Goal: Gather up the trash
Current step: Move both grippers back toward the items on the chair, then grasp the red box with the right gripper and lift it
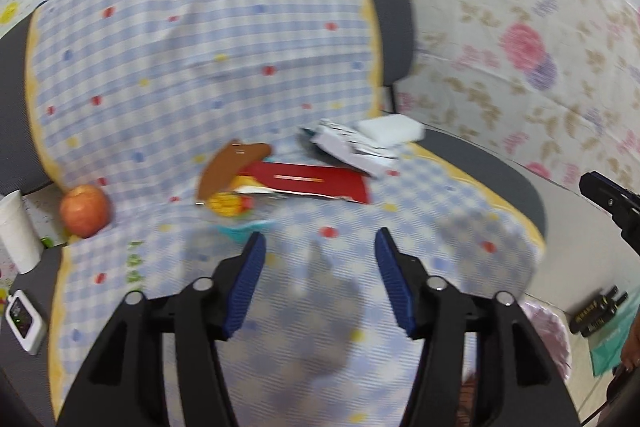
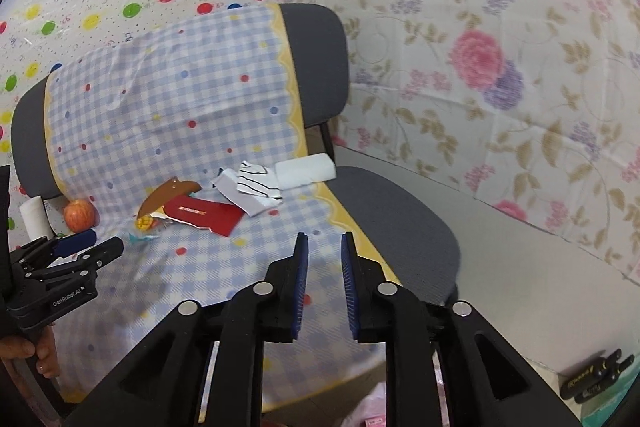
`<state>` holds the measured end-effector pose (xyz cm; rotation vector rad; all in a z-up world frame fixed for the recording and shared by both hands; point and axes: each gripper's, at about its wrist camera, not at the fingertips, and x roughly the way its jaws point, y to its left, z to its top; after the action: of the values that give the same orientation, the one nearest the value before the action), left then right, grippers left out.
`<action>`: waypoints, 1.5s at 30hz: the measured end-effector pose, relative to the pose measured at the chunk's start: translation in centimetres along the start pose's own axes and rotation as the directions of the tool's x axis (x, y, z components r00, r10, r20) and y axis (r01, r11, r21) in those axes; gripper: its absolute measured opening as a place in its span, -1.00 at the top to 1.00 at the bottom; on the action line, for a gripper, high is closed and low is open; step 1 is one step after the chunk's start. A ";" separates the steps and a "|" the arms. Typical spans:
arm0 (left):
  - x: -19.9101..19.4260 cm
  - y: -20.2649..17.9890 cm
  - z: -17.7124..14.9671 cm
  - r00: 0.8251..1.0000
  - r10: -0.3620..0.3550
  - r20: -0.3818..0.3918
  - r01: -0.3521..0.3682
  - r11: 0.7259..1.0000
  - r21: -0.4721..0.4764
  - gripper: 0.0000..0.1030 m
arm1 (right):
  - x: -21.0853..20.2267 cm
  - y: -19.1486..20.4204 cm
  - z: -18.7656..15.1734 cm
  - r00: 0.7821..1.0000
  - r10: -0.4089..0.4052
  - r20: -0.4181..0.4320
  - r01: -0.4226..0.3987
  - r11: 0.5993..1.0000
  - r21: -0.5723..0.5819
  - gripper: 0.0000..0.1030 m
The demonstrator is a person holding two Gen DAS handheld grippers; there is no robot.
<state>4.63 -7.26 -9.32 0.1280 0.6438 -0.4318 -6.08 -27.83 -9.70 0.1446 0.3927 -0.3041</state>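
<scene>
Trash lies piled on the chair's checked cloth (image 1: 200,67), so the left gripper (image 1: 320,247) hovers spread over the red card (image 1: 320,183) while the right gripper (image 2: 324,251) waits aside, empty, its fingers parted by a narrow gap.

The left wrist view is smeared by blur, so the print on the white papers (image 1: 352,147) is unreadable. A brown card (image 1: 230,167) hides part of the yellow wrapper (image 1: 230,203), and the picture's edge cuts off the white device (image 1: 24,321).
</scene>
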 end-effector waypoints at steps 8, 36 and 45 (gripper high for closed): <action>2.5 6.0 1.0 0.995 0.096 -0.024 -0.098 0.992 -0.082 -0.38 | 5.7 4.6 1.8 0.996 0.077 -0.054 -0.082 0.993 -0.081 0.07; 9.5 12.5 2.8 0.986 0.113 -0.120 -0.129 0.982 -0.139 -0.38 | 22.2 18.8 1.4 0.938 0.101 -0.332 -0.243 0.873 -0.423 0.09; 7.7 11.4 2.2 0.993 0.070 -0.098 -0.076 0.995 -0.065 -0.38 | 18.5 16.9 3.0 0.947 0.200 -0.250 -0.277 0.904 -0.325 0.83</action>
<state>16.29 -0.17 -12.45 0.1069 0.7450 -0.3340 16.60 -17.34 -12.89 -0.1335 0.6294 0.0319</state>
